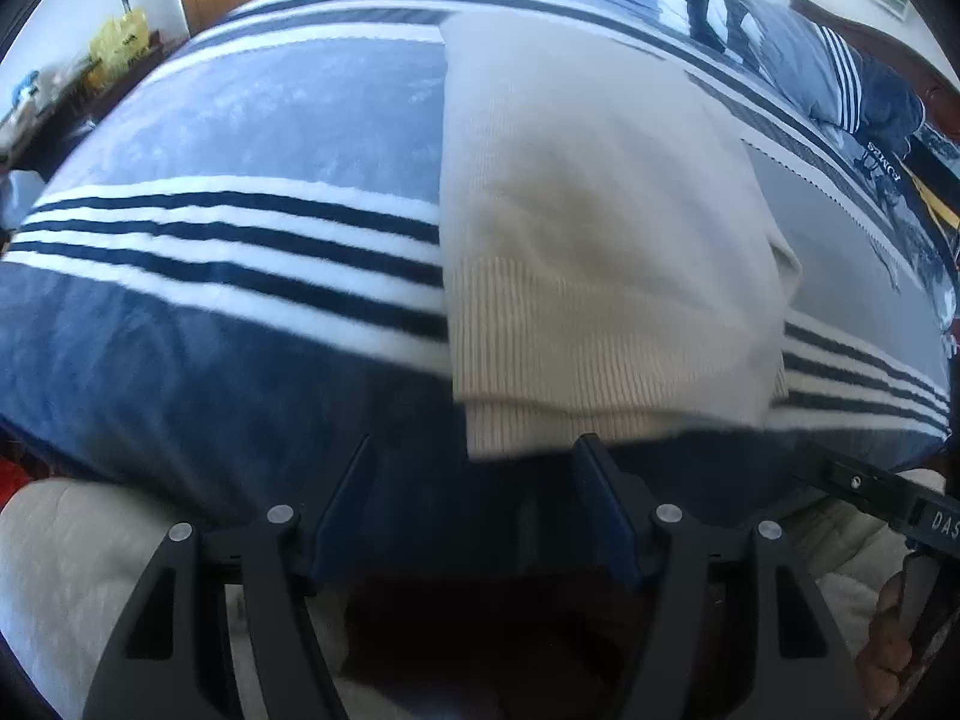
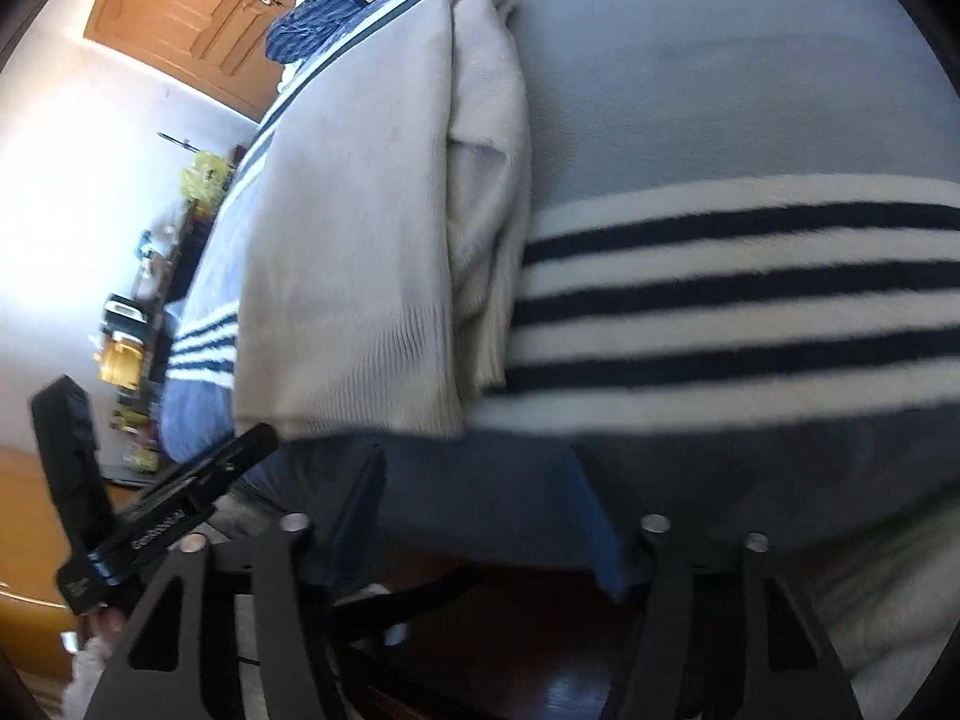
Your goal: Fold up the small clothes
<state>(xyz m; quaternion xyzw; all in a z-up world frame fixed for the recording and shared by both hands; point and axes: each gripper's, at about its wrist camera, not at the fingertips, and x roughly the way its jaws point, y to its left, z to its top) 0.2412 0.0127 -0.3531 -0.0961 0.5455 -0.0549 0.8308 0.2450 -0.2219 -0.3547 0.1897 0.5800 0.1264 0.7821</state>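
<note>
Folded sweater [image 1: 600,228] on blanket [image 1: 240,120]; pillow [image 1: 840,78] behind, right.

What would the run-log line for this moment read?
stage: sweater folded lengthwise | cream sweater on striped blanket | left gripper open, empty | right gripper open, empty | next: likely cross fold

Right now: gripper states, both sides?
Left gripper: open, empty, near the cream sweater hem.
Right gripper: open, empty.

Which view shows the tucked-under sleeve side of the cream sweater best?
The right wrist view: the sweater shows its bunched inner layers along the right edge there. The left wrist view shows mostly the smooth top panel and ribbed hem.
</note>
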